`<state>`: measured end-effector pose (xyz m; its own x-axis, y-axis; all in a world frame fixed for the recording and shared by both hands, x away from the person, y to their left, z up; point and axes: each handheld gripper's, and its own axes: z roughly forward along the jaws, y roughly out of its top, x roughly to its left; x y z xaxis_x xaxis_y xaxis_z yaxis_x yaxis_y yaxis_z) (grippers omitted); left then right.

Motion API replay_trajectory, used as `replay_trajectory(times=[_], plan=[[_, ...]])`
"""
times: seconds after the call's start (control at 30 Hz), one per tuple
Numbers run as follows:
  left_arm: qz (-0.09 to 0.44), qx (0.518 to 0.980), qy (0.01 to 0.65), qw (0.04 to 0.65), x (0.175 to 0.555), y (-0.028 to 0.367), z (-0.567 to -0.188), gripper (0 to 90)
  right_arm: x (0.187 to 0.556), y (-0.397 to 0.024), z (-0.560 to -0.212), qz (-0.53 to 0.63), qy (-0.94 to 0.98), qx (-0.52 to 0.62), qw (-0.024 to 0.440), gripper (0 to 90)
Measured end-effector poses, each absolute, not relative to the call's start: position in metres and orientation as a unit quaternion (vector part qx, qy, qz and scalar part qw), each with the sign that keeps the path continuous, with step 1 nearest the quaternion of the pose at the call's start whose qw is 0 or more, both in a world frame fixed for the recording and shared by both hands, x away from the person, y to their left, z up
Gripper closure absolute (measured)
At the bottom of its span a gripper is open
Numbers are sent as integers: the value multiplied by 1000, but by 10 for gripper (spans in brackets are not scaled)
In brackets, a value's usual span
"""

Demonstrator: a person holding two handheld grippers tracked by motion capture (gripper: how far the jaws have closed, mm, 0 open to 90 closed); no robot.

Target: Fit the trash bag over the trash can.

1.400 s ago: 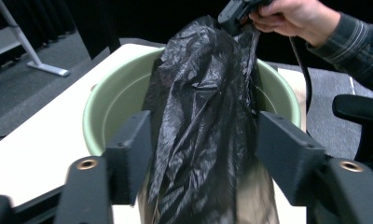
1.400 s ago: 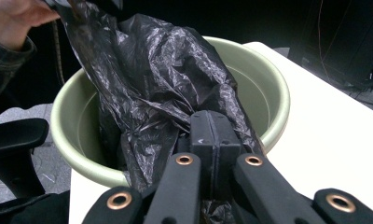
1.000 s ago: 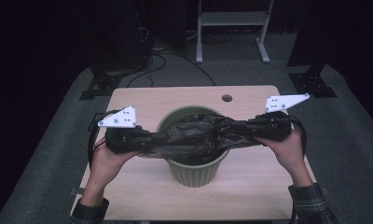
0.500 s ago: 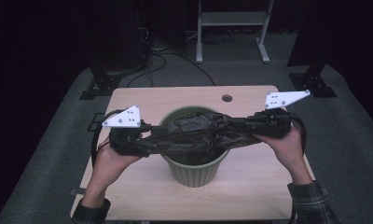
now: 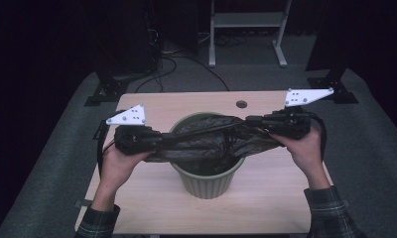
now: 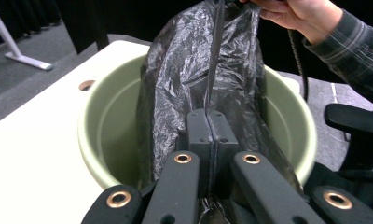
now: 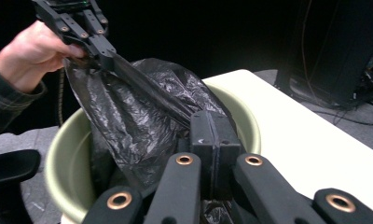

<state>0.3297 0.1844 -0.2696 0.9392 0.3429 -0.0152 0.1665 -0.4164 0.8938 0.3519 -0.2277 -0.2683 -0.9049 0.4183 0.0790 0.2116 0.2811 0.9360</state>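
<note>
Over the round green plastic bin (image 5: 206,171), both grippers clamp the crinkled black plastic bag (image 5: 206,144); the left gripper (image 6: 211,140) (jaws just reclosed, regripping) and right gripper (image 7: 212,140) pull its rim taut for lining.

A crinkled black bag (image 5: 206,141) is stretched taut across the top of a green bin (image 5: 206,181), which stands upright mid-tabletop, its lower part hanging inside.

A dark lab or studio: black curtains, grey carpet (image 5: 62,163), loose cables (image 5: 186,62) and a white metal stand (image 5: 246,29) at upper centre.
</note>
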Motion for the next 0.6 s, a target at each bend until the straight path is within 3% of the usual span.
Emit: replay_trajectory(times=[0.6], plan=[[114, 823, 211, 515, 387, 193, -285, 899, 420, -205, -301, 560, 778, 267, 103, 897]])
